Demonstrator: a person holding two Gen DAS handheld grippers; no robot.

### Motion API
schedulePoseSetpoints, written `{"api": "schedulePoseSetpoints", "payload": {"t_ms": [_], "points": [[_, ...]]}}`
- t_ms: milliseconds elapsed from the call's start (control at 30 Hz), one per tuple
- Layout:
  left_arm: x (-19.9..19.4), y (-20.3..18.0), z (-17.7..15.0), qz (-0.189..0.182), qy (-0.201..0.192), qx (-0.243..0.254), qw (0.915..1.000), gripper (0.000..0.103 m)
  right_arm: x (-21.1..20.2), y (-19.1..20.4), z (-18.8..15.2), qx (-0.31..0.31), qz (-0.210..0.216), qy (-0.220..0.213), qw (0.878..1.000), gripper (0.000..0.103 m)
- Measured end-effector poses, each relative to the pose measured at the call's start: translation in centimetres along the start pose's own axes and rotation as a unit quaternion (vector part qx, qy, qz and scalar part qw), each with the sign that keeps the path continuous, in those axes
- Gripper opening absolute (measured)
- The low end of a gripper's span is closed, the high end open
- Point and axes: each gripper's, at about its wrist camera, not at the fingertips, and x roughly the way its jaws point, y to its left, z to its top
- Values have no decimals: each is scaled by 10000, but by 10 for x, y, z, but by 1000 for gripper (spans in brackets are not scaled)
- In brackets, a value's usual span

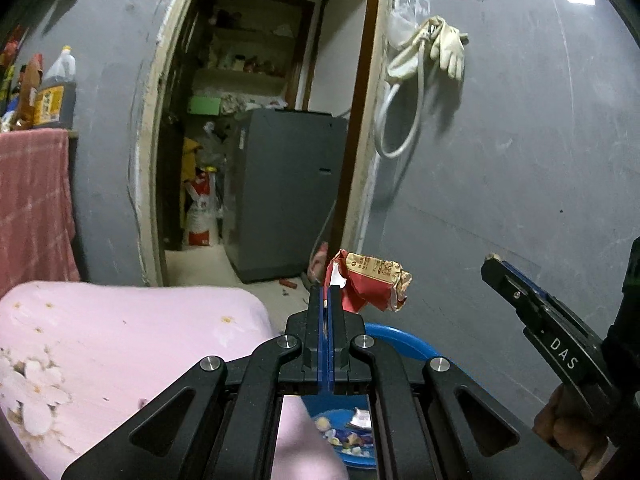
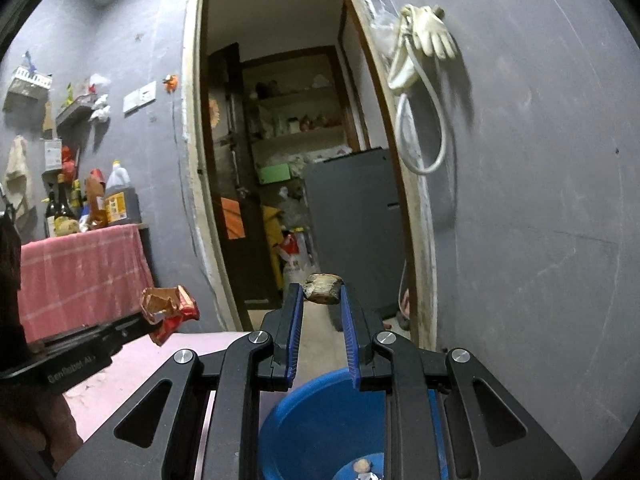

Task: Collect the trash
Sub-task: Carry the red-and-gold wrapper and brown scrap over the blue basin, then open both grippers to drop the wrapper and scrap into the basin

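My left gripper [image 1: 327, 294] is shut on a crumpled red and gold wrapper [image 1: 370, 282], which sticks out to the right of its tips. From the right wrist view the same wrapper [image 2: 170, 306] shows at the left, held by that gripper [image 2: 146, 320]. My right gripper [image 2: 322, 294] is shut on a small brown, shell-like scrap [image 2: 323, 288] pinched between its tips; in the left wrist view it [image 1: 493, 259] reaches in from the right. A blue bin [image 2: 320, 420] sits below both grippers, with bits of trash at its bottom [image 1: 350, 432].
A pink flowered cloth [image 1: 120, 352] covers a surface at the lower left. A doorway [image 1: 256, 120] ahead opens onto a grey appliance [image 1: 288, 192] and shelves. Gloves and a hose [image 1: 432, 52] hang on the grey wall. Bottles [image 2: 116, 200] stand on a red-clothed table.
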Motion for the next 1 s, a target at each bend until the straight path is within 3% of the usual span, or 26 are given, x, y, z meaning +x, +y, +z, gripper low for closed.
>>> {"api": "schedulePoseSetpoints", "payload": {"t_ms": [433,1000], "points": [[49,-7,-23,-212,754,-154,9968,0,16,-20,-15,165,-198,546,9982,18],[78,5,-53,-244,1487,-352,9880,0,36,-39,-34,541,-383,1349,9886,19]]}}
